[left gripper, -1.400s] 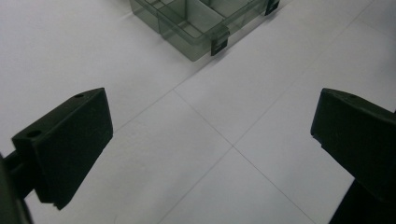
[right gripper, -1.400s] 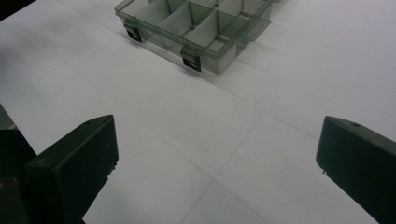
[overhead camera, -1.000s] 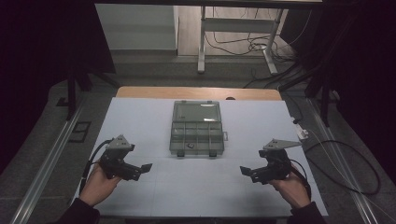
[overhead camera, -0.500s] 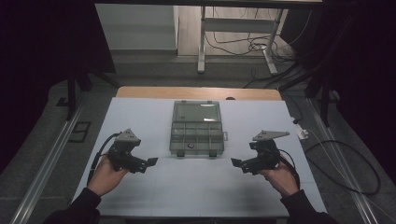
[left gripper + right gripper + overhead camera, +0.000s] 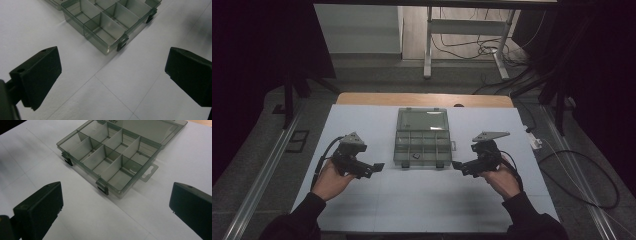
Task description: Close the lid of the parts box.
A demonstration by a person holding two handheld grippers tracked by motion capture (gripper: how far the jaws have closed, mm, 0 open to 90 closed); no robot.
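Observation:
A clear grey compartment box (image 5: 422, 137) lies open in the middle of the white table, its lid (image 5: 422, 120) folded flat behind it. Its tray (image 5: 110, 20) (image 5: 110, 157) is split into several compartments, with two dark latches on the near edge. A small dark item sits in a front compartment in the high view. My left gripper (image 5: 377, 167) (image 5: 112, 77) is open, low over the table left of the box. My right gripper (image 5: 457, 165) (image 5: 115, 210) is open too, just right of the box's near corner. Both jaw pairs hold nothing.
The white table top (image 5: 422, 200) stretches toward the person; a wooden strip (image 5: 422, 99) edges its far side. A small white object (image 5: 534, 142) lies at the right edge. Cables (image 5: 582, 175) trail on the floor right, metal rails (image 5: 262, 175) run left.
Both hands have moved forward and inward, bringing each gripper closer to the near corners of the box. The box has not moved.

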